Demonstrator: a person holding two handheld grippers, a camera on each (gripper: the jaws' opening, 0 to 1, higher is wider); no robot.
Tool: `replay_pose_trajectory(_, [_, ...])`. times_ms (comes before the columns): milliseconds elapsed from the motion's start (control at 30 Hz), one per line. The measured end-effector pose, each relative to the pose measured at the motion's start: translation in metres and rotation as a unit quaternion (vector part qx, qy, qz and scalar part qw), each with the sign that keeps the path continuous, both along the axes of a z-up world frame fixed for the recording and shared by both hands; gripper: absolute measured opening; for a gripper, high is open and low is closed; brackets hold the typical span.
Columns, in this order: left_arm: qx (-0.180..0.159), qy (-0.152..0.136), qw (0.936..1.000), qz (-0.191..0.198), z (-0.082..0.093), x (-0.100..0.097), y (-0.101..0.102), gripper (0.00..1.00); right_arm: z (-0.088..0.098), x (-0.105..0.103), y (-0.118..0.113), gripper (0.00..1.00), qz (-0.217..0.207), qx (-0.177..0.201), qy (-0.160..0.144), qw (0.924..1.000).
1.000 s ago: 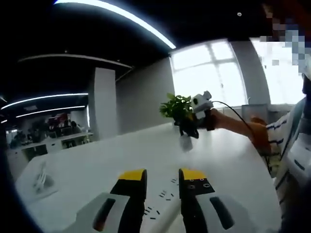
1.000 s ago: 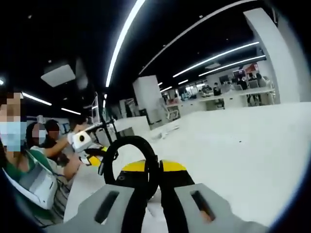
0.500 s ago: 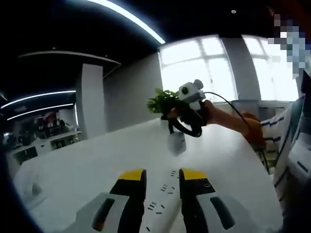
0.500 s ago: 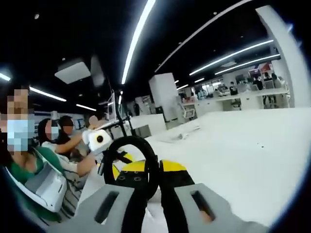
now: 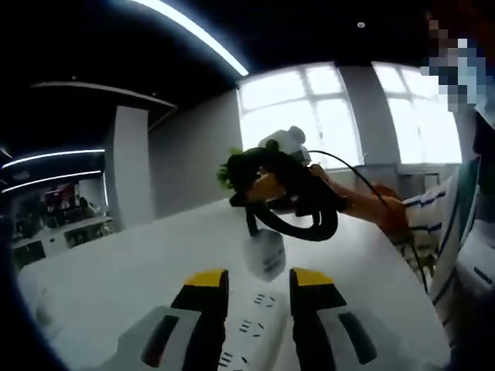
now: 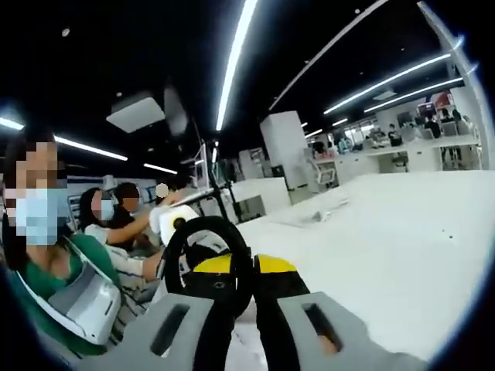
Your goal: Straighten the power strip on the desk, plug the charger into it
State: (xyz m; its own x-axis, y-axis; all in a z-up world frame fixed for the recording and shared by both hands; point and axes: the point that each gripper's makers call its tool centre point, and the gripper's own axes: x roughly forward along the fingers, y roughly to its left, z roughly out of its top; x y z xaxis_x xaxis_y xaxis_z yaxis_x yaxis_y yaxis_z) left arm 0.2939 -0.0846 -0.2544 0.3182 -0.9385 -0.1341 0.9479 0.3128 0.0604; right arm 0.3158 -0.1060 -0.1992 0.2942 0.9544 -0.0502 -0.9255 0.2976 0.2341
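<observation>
Charger [image 5: 265, 257] hangs above power strip [image 5: 249, 332] — apart.

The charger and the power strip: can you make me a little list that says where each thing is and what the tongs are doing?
charger: white block hanging above the power strip, not plugged in
cable: black loop held by the right tongs
power strip: white, on the desk, between the left tongs
left tongs: apart, either side of the strip
right tongs: shut on the cable
desk: white
plant: green, behind the right tongs
</observation>
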Motion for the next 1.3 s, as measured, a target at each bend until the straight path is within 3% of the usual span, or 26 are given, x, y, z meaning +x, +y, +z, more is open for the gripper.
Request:
replay_pose_trajectory(400, [-0.006,0.004,0.9995,-0.031,0.000,0.001,-0.011,0.33,0.002,-0.003,0.014,0.07,0.036,0.010,0.009,0.9993])
replay_pose_trajectory(900, [0.019,-0.005,0.9982,-0.057,-0.006,0.002,-0.024,0.33,0.004,0.000,0.020,0.08,0.068,0.016,0.022,0.9973])
replay_pose_trajectory(1300, [0.035,-0.018,0.9978,-0.054,-0.003,0.010,-0.030,0.30,0.001,-0.003,0.029,0.08,0.080,0.013,0.024,0.9964])
